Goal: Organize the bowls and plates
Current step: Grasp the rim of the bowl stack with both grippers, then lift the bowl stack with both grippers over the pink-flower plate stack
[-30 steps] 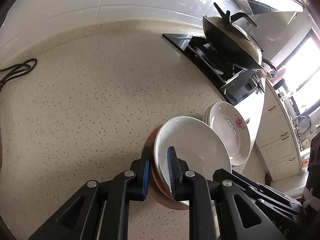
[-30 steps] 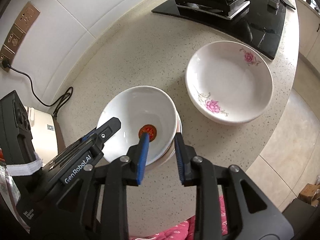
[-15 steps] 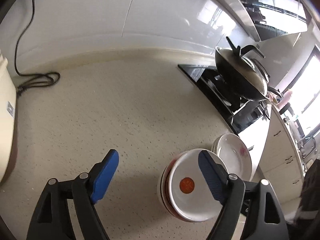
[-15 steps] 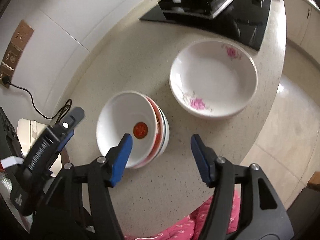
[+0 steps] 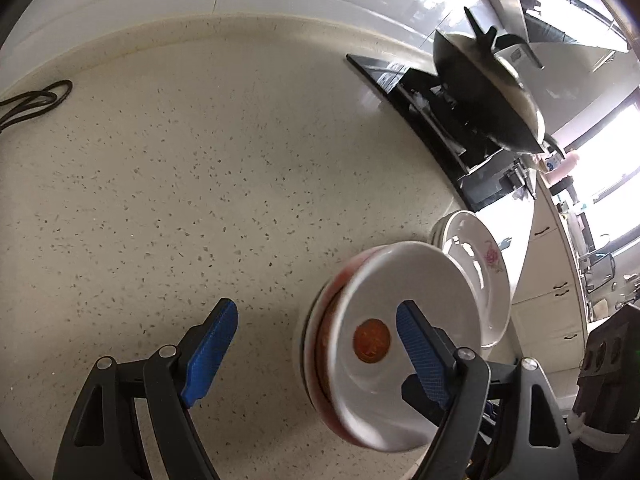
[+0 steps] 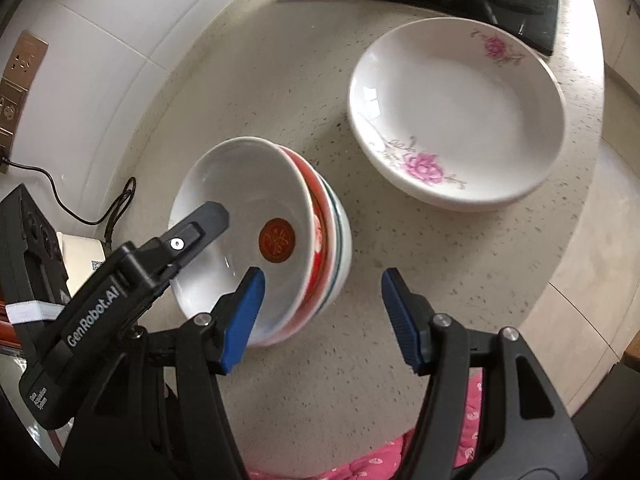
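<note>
Together we held both tools spread wide, gripping nothing. Our left gripper [image 5: 316, 350] hovered over the speckled countertop [image 5: 200, 168], its blue pads [image 5: 210, 346] set apart on either side of the near rim of the stacked bowls [image 5: 384, 344], touching none of them. Our right gripper [image 6: 322, 318] likewise stood released above the same stack [image 6: 256, 240], one pad over the top bowl's front rim and the other out over bare counter. The stack sat near the front edge of the countertop: a white bowl with a red round emblem [image 6: 277, 240] on top, nested in red-banded and green-lined bowls below. Just beside it, toward the stove end and apart from it, lay the floral plates [image 6: 456, 108], with pink roses [image 6: 424, 166] painted inside the uppermost. At the far end of the counter stood a black cooktop [image 5: 424, 120] carrying a lidded wok [image 5: 488, 88]. A black cord [image 5: 34, 102] lay coiled by the back wall.
</note>
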Available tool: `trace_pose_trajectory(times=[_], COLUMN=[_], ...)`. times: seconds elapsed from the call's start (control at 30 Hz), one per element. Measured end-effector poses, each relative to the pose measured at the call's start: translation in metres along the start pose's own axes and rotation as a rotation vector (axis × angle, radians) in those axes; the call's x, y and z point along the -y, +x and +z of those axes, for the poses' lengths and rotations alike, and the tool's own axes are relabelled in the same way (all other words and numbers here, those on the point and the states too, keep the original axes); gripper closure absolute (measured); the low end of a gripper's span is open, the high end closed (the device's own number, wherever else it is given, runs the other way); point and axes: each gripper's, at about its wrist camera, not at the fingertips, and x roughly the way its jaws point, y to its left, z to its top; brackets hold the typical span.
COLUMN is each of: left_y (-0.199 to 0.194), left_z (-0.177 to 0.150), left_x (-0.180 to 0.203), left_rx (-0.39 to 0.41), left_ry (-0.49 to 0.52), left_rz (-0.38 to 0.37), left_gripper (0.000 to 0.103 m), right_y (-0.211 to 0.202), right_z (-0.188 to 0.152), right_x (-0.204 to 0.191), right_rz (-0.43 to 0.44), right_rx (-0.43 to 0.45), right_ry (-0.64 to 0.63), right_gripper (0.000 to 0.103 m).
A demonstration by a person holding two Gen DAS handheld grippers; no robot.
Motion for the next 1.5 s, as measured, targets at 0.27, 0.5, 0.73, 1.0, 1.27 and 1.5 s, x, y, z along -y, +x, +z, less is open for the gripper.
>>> trace_pose_trajectory(times=[0.27,0.5,0.73,1.0,1.27,1.5], left_y=[0.018,0.028,0.028,0.015,-0.009,-0.02], left_z=[0.007,0.007,0.005,-0.001,0.003,0.009], left_x=[-0.007,-0.004,0.006,0.002,0.013,0.035], left_rx=[-0.034,-0.066,-0.059,-0.061,-0.013,0.012], left_ry=[-0.047,-0.038,-0.012,-0.012,0.006,0.045], left_rz=[-0.028,-0.096,-0.095,-0.076,-0.094,-0.113], left_gripper=[0.021,0.052,0.06,0.06,0.06,0.06], right_y=[0.024,0.037,0.033,0.028,-0.005,-0.03], right_z=[0.008,0.011,0.011,0.005,-0.002,-0.002], right_x=[-0.009,-0.008,0.013,0.017,0.024,0.031], right_rz=[0.028,0.044,0.094,0.105,0.121,0.118], right_rx=[-0.033,-0.06,-0.045,-0.042,0.009,0.07], right_ry=[-0.014,-0.011,0.034,0.045,0.025,0.022], right_gripper=[0.039,0.05,0.058,0.059,0.059,0.059])
